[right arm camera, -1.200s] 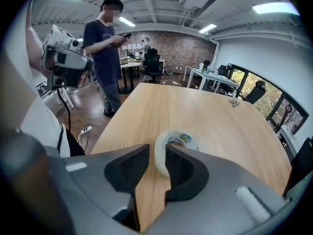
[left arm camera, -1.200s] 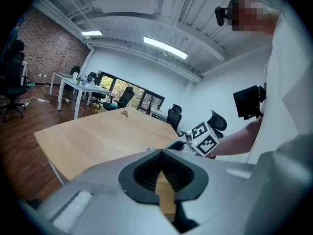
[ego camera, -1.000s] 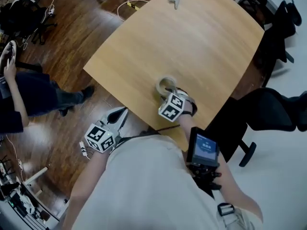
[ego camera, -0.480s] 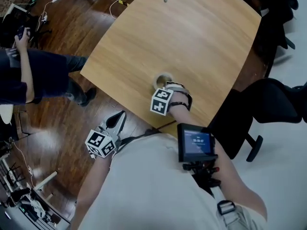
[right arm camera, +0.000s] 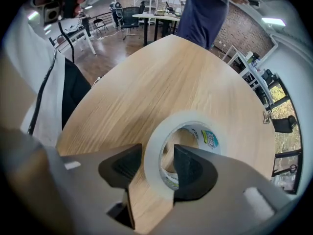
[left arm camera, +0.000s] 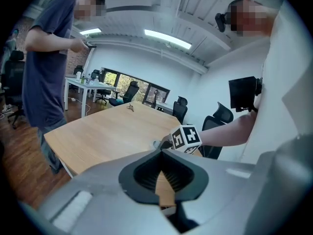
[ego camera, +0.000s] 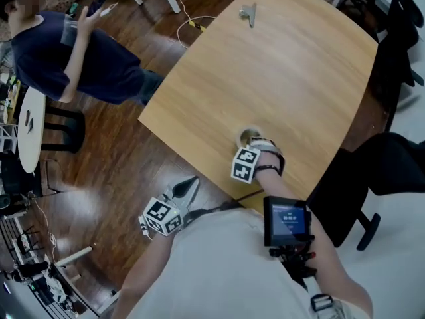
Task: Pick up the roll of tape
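Right gripper [right arm camera: 157, 164] jaws, just opened wide, straddle tape roll [right arm camera: 186, 117] wall at table [ego camera: 299, 65] near edge (unsqueezed). Left gripper [ego camera: 188, 186] closed. Pinch and lift remain.

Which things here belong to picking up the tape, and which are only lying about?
For the job:
roll of tape, flat on the table
right gripper: its jaws have just been opening, the roll's wall between them

Only lying about:
metal clip at the table's far end
left gripper, shut, off the table
office chair; bystander
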A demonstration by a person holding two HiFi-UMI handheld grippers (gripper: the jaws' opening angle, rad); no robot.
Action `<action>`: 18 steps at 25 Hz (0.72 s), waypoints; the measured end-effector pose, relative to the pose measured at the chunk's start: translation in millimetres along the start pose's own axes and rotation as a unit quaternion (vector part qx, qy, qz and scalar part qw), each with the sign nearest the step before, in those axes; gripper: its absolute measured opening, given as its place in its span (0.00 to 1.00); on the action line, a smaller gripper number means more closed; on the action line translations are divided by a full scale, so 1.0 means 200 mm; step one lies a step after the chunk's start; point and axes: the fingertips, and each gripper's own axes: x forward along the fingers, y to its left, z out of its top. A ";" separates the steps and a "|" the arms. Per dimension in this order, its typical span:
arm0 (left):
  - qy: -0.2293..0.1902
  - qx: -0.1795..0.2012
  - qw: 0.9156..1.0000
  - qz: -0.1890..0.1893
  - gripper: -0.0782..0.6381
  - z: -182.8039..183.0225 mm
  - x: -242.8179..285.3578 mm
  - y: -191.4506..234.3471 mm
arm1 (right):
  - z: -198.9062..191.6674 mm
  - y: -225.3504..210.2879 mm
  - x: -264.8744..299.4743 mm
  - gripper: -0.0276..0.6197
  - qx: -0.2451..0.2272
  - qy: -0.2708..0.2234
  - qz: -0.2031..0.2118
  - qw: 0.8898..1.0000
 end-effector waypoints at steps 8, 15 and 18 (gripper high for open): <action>0.011 0.007 1.000 -0.013 0.12 -0.06 0.07 -0.11 | -0.14 0.18 0.04 0.26 -0.034 0.016 0.020 0.999; 0.011 0.002 1.000 -0.014 0.12 -0.05 0.02 -0.03 | -0.05 0.13 -0.01 0.24 -0.027 -0.002 0.003 1.000; 0.007 -0.002 1.000 -0.018 0.12 -0.03 0.01 0.01 | -0.02 0.12 -0.04 0.23 -0.004 -0.018 0.001 1.000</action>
